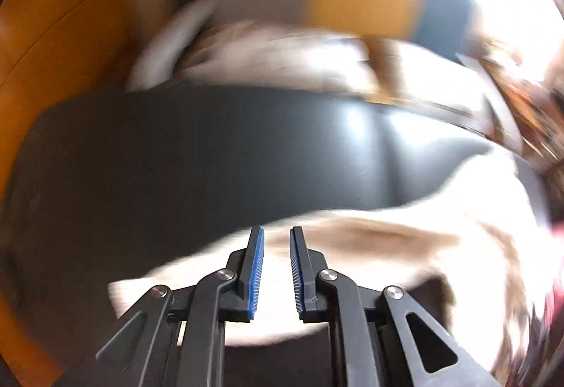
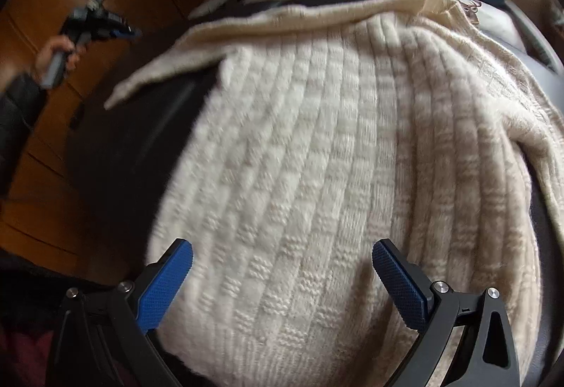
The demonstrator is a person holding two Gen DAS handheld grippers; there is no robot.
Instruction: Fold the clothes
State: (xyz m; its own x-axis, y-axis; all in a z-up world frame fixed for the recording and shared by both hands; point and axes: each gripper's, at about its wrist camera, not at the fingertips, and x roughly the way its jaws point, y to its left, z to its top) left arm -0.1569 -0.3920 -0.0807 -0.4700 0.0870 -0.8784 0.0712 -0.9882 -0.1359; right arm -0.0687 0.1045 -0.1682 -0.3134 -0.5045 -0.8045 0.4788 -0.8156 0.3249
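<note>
Item under inspection: a cream knitted sweater (image 2: 317, 157) lying spread on a black cushioned surface (image 2: 116, 154). Its ribs, and so its long axis, run from the near hem to the far edge, where a folded band of knit lies across the top. One sleeve or flap points out from the sweater's far left corner over the black surface.

Right gripper (image 2: 282, 281): jaws wide apart, above the sweater's near hem, gripping nothing.

Left gripper (image 1: 276, 267): jaws slightly parted, nothing visible between the pads (image 1: 255, 274); it is above the sweater's edge, though that view is heavily blurred. In the right wrist view it appears left of the sweater, held in a hand (image 2: 56, 55), clear of the knit.
</note>
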